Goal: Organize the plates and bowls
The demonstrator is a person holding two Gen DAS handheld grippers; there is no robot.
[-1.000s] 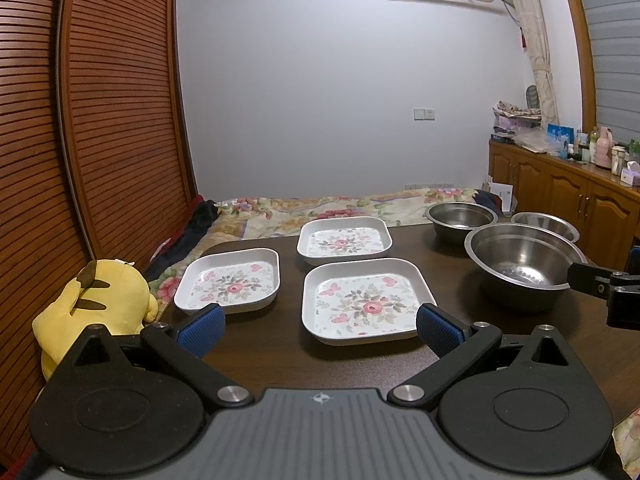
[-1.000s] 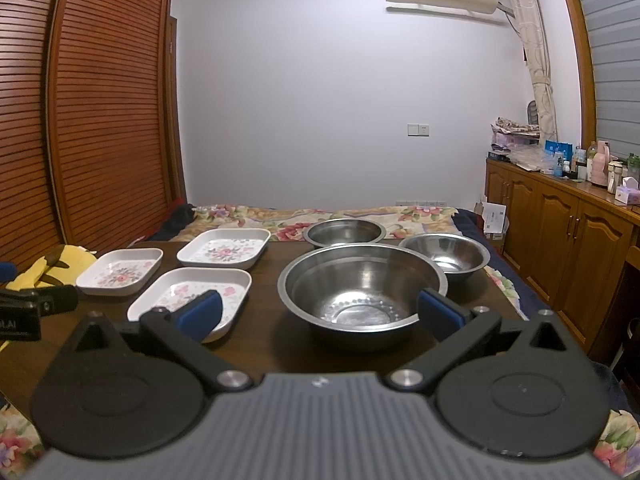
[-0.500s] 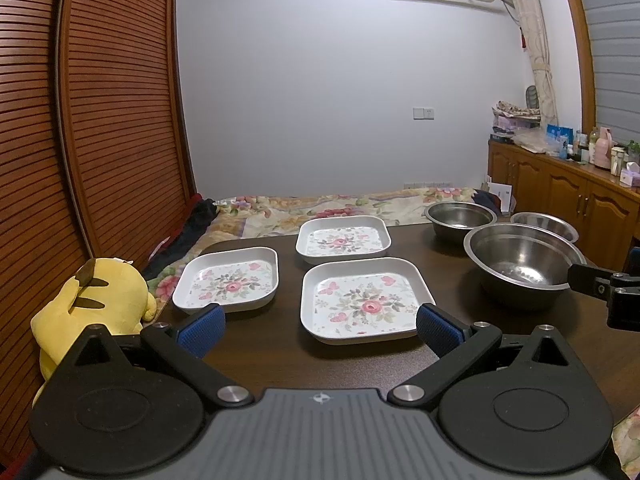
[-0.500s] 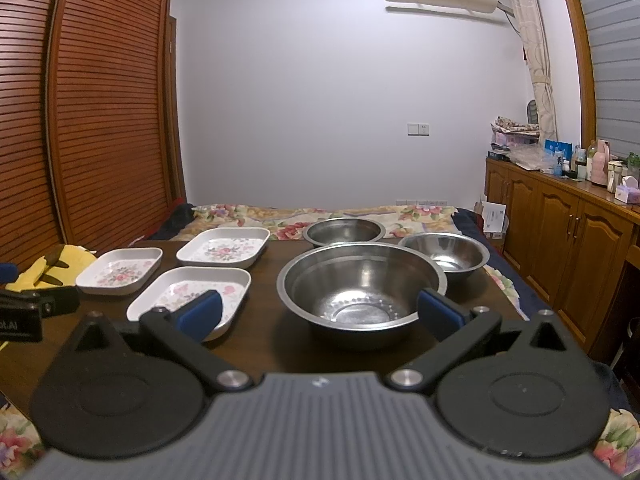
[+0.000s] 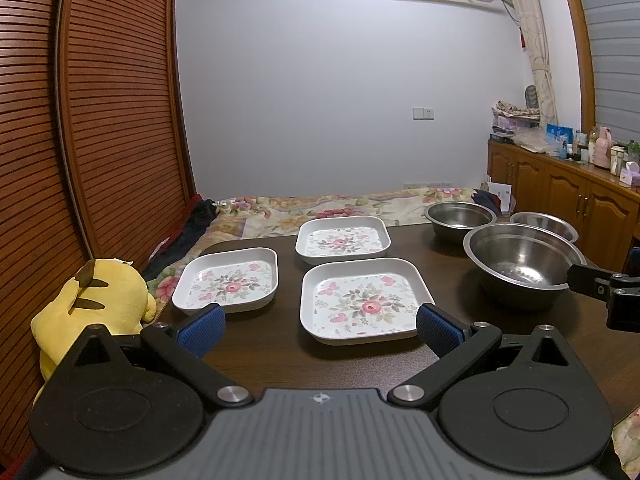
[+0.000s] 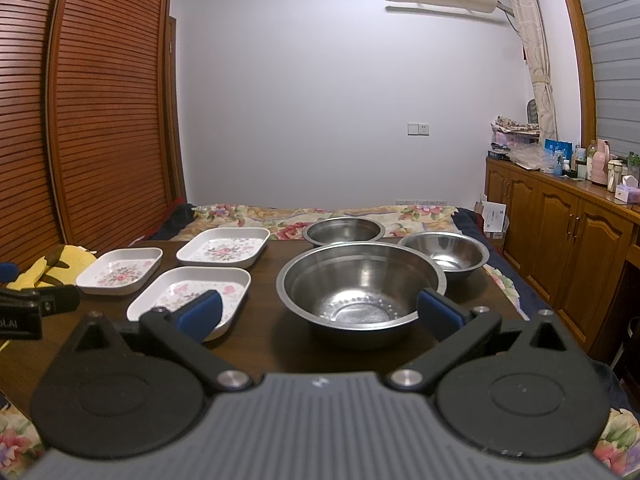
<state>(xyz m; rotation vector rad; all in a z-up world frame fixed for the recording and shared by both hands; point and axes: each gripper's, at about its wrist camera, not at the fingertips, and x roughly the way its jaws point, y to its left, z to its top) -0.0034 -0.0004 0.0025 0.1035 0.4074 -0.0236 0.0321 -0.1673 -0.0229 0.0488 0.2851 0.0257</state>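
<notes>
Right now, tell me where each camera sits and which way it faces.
Left wrist: on the left gripper, open, low before the nearest floral plate, facing the far wall; the right gripper's tip shows at its right edge.
Right wrist: on the right gripper, open, before the big steel bowl, facing likewise; the left gripper's tip shows at its left.
Shared: three plates, three bowls, the table.

Slight leftward drift of the left view
The nearest plate (image 5: 362,300) is seen marginally further left; nothing else is altered
</notes>
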